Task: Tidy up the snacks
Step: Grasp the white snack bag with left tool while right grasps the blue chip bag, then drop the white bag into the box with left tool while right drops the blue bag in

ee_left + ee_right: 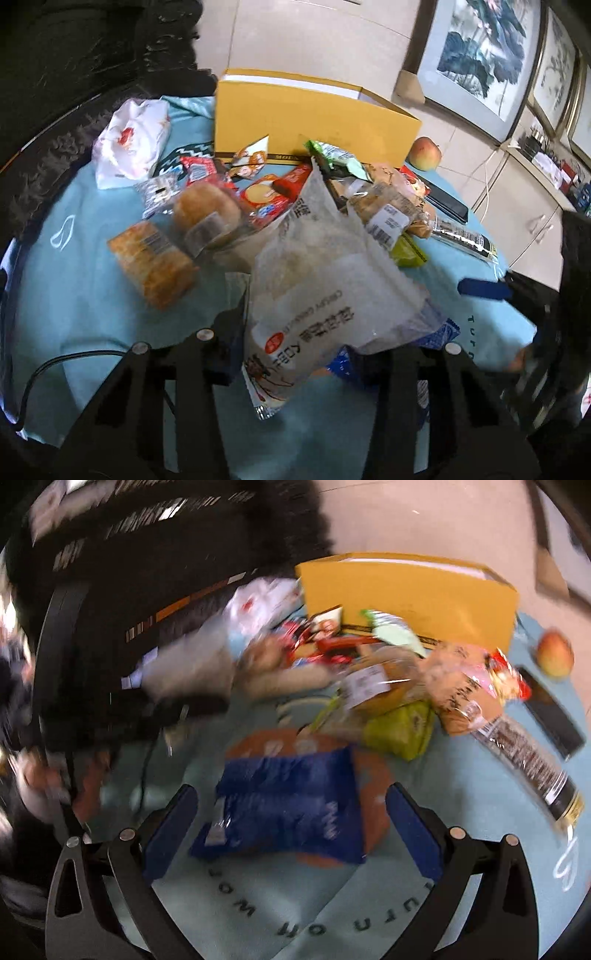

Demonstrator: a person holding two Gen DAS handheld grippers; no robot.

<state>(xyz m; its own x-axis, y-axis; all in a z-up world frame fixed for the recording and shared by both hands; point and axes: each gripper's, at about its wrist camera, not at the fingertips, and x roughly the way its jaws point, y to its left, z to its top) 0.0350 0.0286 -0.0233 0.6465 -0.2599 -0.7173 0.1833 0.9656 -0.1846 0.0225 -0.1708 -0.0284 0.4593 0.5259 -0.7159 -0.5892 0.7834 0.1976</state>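
Left gripper [314, 354] jaws clamping the white crinkly plastic snack bag [332, 284], tilting it above the light-blue tablecloth [85, 280]; right gripper [291, 830] gaping wide, angling down, straddling a blue foil packet [288, 805]; yellow cardboard box [314, 122] sitting behind

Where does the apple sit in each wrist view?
Left wrist: apple right of centre, upper half, beside the yellow box.
Right wrist: apple far right, upper half, right of the yellow box.
Shared landmark: the yellow box.
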